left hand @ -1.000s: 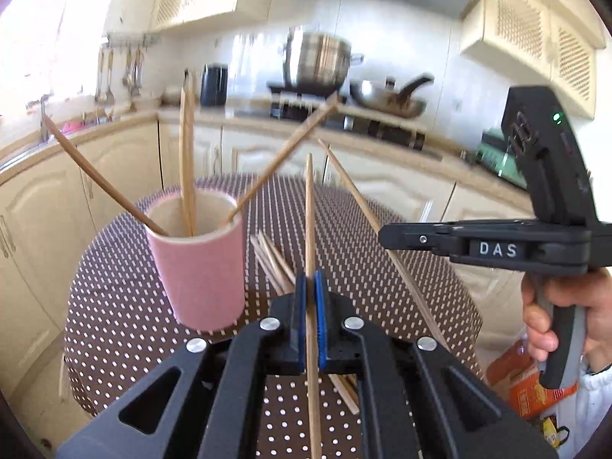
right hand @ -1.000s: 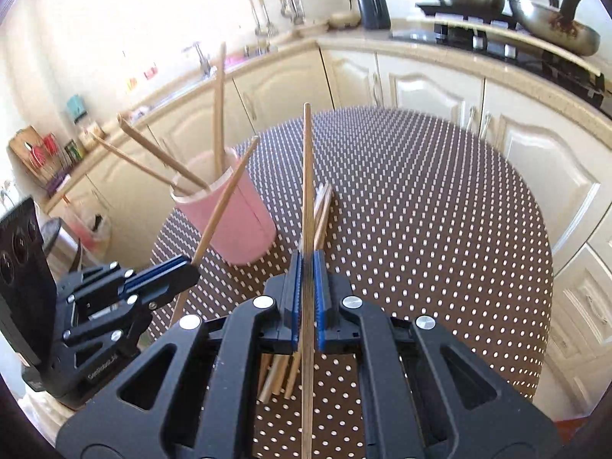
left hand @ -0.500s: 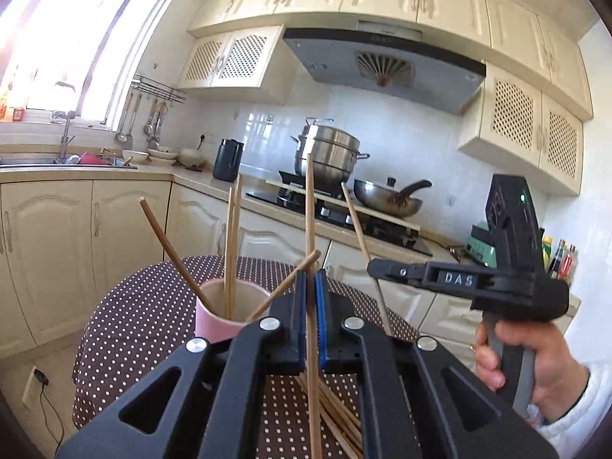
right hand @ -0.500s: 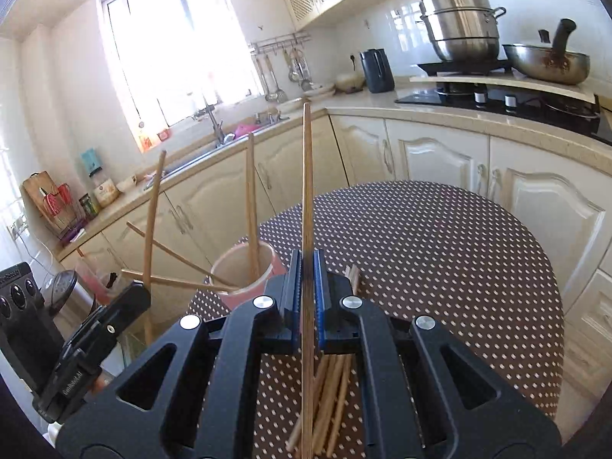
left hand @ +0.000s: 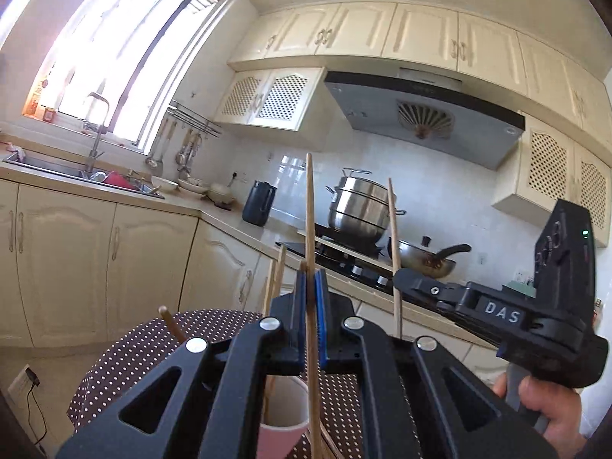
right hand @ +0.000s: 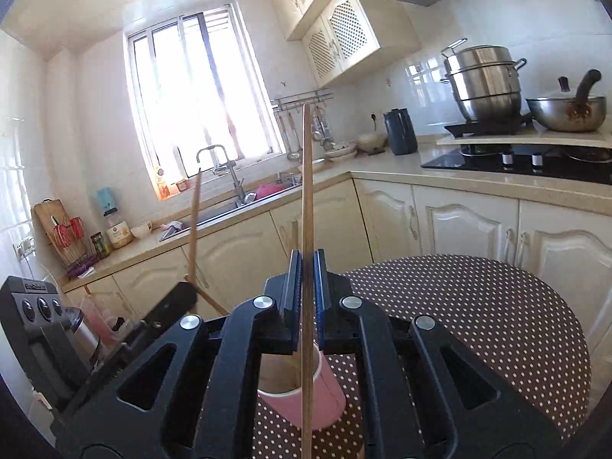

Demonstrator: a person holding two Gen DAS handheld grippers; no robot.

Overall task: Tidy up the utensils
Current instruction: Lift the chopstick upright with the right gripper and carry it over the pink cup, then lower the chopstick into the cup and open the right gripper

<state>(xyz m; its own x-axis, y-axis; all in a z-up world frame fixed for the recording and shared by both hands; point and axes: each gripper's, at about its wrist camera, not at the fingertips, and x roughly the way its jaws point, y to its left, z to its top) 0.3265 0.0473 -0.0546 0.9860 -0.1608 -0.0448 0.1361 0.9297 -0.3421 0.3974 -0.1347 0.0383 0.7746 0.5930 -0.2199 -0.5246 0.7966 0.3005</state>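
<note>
Above pink cup (right hand: 306, 386), clamped chopsticks (right hand: 306, 206).

White capital letters "DAS" stand on the black side of the right gripper (left hand: 397, 281), seen at the right in the left wrist view. At the far left of the right wrist view, raised lettering runs along the top edge of the left gripper (right hand: 179, 298)'s body, too small to read.
</note>
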